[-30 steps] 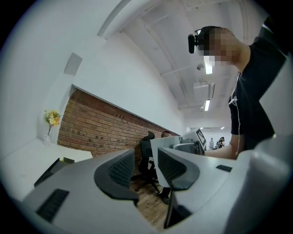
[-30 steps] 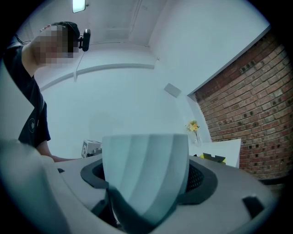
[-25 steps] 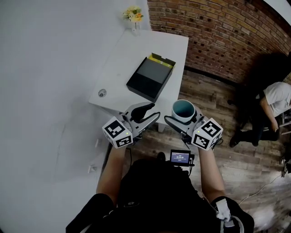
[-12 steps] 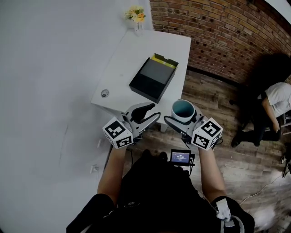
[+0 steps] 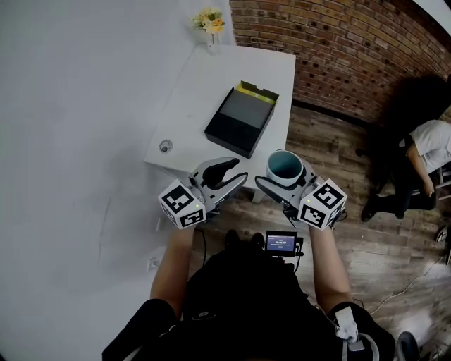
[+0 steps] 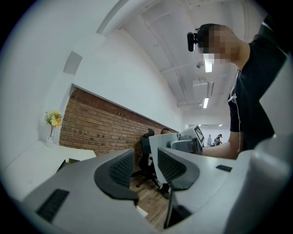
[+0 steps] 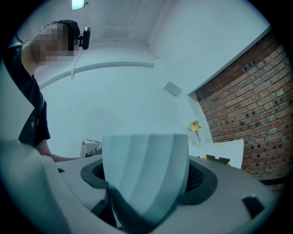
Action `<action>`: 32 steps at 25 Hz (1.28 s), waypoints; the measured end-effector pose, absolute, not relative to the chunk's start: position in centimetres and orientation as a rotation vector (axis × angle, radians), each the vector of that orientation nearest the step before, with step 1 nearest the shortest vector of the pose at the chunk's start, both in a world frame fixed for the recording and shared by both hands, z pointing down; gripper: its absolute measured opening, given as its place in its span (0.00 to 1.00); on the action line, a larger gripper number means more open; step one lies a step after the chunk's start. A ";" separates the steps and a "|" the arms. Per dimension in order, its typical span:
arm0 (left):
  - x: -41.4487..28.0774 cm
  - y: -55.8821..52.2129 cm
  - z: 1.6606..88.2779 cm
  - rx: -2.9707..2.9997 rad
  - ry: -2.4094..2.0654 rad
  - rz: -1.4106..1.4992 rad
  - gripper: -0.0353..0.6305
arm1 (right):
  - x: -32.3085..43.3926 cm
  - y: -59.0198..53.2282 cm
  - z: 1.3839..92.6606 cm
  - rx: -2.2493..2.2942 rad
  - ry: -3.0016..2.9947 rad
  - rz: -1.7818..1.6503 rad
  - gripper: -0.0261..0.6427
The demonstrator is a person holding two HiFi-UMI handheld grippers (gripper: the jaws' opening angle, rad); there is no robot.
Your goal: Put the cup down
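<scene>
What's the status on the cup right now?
Right gripper shut on cup, upright, not yet down. Left gripper open, empty. Black box sits on the table.

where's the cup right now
Head view, right of centre: the cup is held in the right gripper, just beside the white table's near right corner.

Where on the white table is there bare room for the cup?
Table: a wide bare strip along its wall side, left of the box, running from the flowers to the small round fitting. Also bare between flowers and box. Crowded: the box nearly fills the floor-side edge.
</scene>
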State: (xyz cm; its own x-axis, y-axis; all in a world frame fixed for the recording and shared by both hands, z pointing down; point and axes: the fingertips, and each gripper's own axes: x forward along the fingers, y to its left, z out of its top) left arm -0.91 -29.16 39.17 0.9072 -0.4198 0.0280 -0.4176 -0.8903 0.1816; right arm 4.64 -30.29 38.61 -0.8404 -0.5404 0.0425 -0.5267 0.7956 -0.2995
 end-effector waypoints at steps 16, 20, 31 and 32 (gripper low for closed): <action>-1.0 -29.2 38.8 2.869 -0.639 -0.004 0.30 | 4.3 -30.3 38.4 -0.859 2.935 -0.500 0.64; -1.2 -29.3 38.8 2.865 -0.656 0.001 0.30 | 4.3 -30.6 38.4 -0.845 2.943 -0.497 0.64; -2.2 -32.2 39.0 2.851 -0.698 0.013 0.29 | 3.4 -34.6 38.7 -0.823 2.971 -0.472 0.64; -2.2 -32.4 39.1 2.852 -0.697 0.011 0.29 | 3.3 -35.1 38.9 -0.824 2.970 -0.472 0.64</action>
State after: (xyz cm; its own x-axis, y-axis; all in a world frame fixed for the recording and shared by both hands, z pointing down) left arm -2.25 -32.45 39.06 0.8884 -0.4557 0.0556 -0.4572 -0.8673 0.1971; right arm 3.29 -35.08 38.86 -0.8602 -0.5068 0.0576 -0.4996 0.8146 -0.2947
